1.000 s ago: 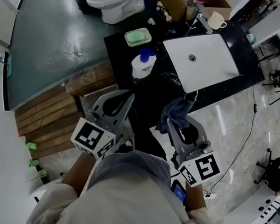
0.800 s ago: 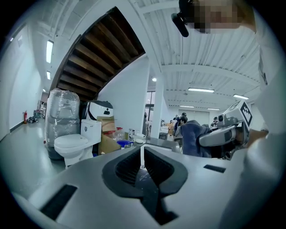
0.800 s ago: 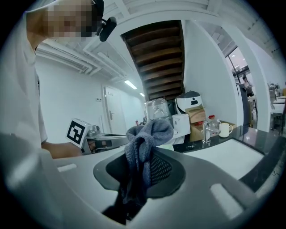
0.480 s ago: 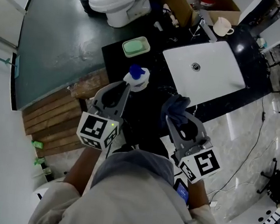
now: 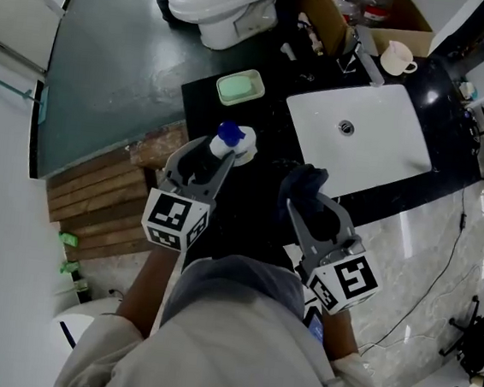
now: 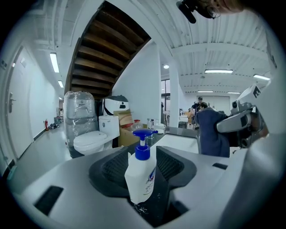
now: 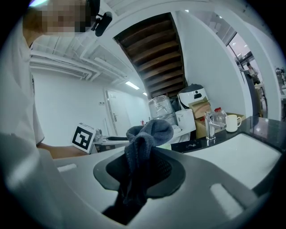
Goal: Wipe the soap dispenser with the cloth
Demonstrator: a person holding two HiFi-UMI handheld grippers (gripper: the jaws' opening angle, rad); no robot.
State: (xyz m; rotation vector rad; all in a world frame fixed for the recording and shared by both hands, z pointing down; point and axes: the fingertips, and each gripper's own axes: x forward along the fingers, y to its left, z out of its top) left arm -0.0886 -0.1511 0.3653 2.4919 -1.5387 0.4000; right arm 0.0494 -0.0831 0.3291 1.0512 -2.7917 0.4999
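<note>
While the left gripper [image 6: 142,154], its jaws just now opening, straddles without pressing the upright soap dispenser [image 6: 141,181] on the counter [image 5: 273,101], the right gripper [image 7: 145,154] clamps the limp cloth [image 7: 147,134]. Expect the dispenser to be light, slippery and tip-prone: grip its body low, not the pump [image 6: 143,134]

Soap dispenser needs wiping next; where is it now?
Head view, left of centre: the soap dispenser stands on the black counter between the left gripper's jaws, which have just been opening, near the green soap dish.

Soap dispenser [image 5: 240,146] was white with a blue pump; cloth [image 5: 305,185] was grey-blue; dish [image 5: 240,87] at twelve o'clock was pale green.
</note>
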